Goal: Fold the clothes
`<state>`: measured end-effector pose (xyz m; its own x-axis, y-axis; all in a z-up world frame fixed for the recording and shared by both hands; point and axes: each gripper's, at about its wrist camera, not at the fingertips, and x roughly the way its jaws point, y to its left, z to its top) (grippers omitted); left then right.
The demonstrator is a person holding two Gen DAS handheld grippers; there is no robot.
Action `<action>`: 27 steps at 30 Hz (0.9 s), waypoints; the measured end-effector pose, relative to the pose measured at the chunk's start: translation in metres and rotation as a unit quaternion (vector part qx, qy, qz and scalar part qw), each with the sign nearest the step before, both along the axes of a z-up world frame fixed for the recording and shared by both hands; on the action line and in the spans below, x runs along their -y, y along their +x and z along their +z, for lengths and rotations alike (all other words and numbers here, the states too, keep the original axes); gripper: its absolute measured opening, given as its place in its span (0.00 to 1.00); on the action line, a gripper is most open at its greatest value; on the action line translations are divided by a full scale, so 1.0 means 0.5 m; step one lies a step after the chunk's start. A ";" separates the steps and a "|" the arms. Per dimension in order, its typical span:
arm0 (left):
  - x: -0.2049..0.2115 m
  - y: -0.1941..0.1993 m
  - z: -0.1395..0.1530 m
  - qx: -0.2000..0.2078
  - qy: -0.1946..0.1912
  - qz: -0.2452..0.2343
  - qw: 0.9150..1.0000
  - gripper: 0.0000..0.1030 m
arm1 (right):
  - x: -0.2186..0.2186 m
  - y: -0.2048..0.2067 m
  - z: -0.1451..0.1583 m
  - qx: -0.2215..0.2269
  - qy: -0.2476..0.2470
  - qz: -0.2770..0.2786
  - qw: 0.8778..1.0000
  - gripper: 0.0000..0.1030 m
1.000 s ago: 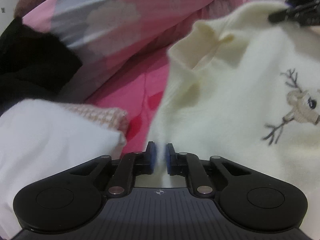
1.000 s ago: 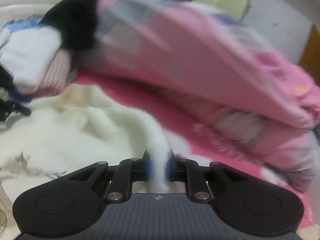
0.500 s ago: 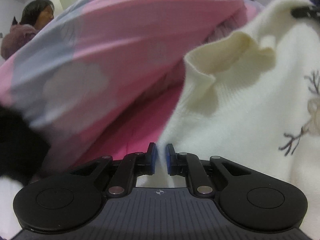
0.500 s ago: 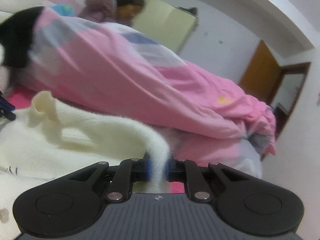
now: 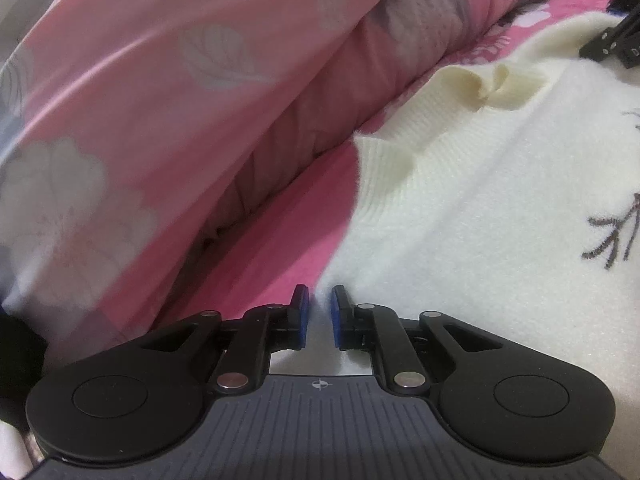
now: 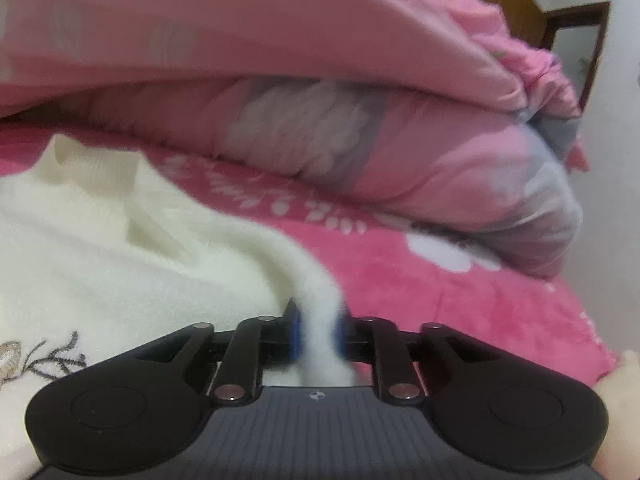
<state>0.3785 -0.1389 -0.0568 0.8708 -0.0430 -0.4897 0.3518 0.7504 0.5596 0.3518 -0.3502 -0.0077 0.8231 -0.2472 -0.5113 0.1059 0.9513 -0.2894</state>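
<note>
cream knit sweater (image 5: 480, 216) lies spread on the deep pink bed sheet (image 5: 280, 248), filling the 1 to 5 o'clock part of the left wrist view. ribbed collar (image 5: 492, 84) sits rumpled toward 1 o'clock; grey embroidered twig motif (image 5: 612, 240) at 3 o'clock. pale pink quilt with shell print (image 5: 160, 92) is heaped along the sheet from 9 to 12 o'clock, just beside the sweater's edge.

left gripper (image 5: 319, 312): jaws opening, narrow gap between the blue pads. a tip of sweater edge stands in the gap; contact with the pads cannot be confirmed.

right gripper (image 6: 316, 330): jaws opening, blurred. a ridge of sweater fabric (image 6: 316, 292) runs up from 10 o'clock and passes between the pads, filling the gap; both pads appear to touch it.

right wrist view: sweater body occupies 7 to 10 o'clock, quilt (image 6: 360, 120) across the top, wooden door (image 6: 516, 4) at 1 o'clock.

right gripper also visible at the 2 o'clock edge of the left view, resting over the sweater.
</note>
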 end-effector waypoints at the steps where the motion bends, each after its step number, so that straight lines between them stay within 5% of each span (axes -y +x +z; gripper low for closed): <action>1: -0.004 -0.002 0.008 -0.005 -0.008 0.002 1.000 0.17 | 0.005 0.001 0.005 -0.006 0.008 -0.004 1.000 0.34; 5: -0.036 -0.038 0.062 -0.040 -0.068 0.019 0.997 0.58 | 0.037 -0.034 0.042 -0.010 0.079 -0.023 0.997 0.63; 9: -0.091 -0.094 0.140 -0.087 -0.133 0.018 0.987 0.61 | 0.075 -0.131 0.094 0.011 0.169 -0.033 0.985 0.69; 18: -0.268 -0.350 0.348 -0.066 -0.224 0.011 0.972 0.72 | 0.047 -0.461 0.180 0.030 0.274 0.057 0.960 0.74; 22: -0.369 -0.446 0.424 -0.047 -0.239 0.046 0.969 0.72 | -0.011 -0.579 0.195 0.018 0.358 0.130 0.925 0.74; 27: -0.511 -0.563 0.488 -0.036 -0.269 0.106 0.957 0.74 | -0.093 -0.666 0.212 0.015 0.443 0.230 0.866 0.74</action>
